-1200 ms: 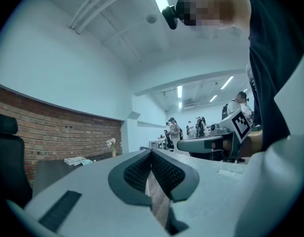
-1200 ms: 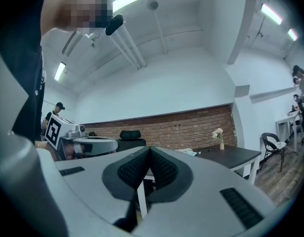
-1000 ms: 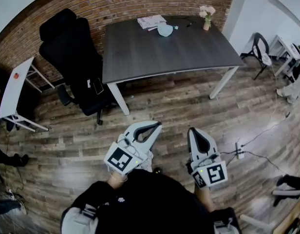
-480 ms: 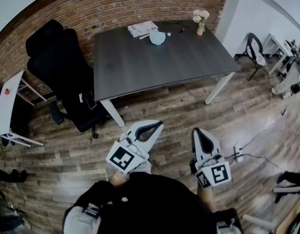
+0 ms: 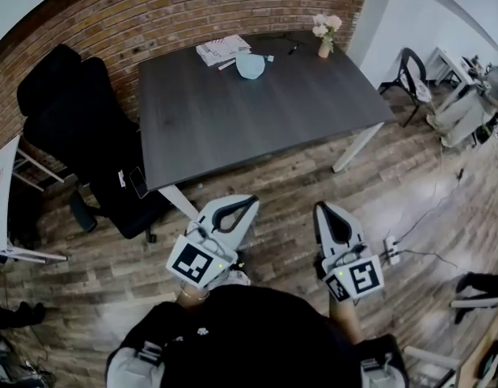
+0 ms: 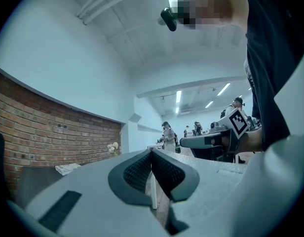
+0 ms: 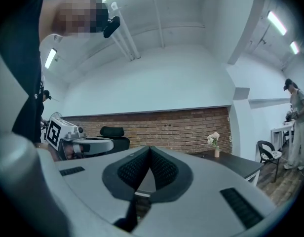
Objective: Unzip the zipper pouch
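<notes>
The pale blue zipper pouch [image 5: 251, 65] lies near the far edge of the dark table [image 5: 233, 120], well ahead of both grippers. My left gripper [image 5: 247, 203] is held level in front of my body over the wooden floor, jaws shut and empty. To its right, my right gripper [image 5: 320, 210] is also shut with nothing in it. In the left gripper view the left gripper [image 6: 151, 152] shows its pads pressed together, with the right gripper [image 6: 211, 141] beside it. In the right gripper view the right gripper [image 7: 150, 149] is closed too, and the pouch is hidden there.
A stack of papers [image 5: 223, 49], a pen [image 5: 293, 48] and a small vase of flowers [image 5: 323, 39] sit by the pouch. A black office chair [image 5: 87, 136] stands left of the table. A power strip [image 5: 390, 249] with cables lies on the floor at right.
The table has come closer and shifted left in the head view as I walk toward it. Both grippers stay shut in front of my body.
</notes>
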`<state>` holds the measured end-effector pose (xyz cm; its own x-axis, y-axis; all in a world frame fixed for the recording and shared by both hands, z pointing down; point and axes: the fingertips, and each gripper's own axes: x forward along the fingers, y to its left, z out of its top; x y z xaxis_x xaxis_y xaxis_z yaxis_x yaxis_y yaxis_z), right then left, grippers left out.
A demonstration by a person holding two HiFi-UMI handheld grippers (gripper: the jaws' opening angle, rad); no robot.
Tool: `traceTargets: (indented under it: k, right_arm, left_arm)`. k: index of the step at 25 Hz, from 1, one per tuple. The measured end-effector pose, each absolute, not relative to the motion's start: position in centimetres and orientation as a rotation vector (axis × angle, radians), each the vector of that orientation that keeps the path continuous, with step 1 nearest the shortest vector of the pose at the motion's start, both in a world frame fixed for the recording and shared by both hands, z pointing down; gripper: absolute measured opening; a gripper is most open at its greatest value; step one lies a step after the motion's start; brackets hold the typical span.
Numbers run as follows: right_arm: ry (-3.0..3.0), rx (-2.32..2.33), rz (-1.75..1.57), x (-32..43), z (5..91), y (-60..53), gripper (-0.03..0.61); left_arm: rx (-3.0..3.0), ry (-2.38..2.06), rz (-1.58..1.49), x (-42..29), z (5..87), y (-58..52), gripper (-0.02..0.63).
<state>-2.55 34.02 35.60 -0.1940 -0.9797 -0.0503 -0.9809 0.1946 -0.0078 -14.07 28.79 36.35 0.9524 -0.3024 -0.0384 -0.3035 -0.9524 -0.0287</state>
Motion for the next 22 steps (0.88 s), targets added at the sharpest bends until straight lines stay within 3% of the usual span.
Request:
traceTargets:
  k: [22]
  right_arm:
    - [2.413,-2.058,0.041,-3.7,36.7,19.2,0.002]
  left_arm:
    - [-3.084,0.520,0.055,-16.5,38.3,13.1,0.003]
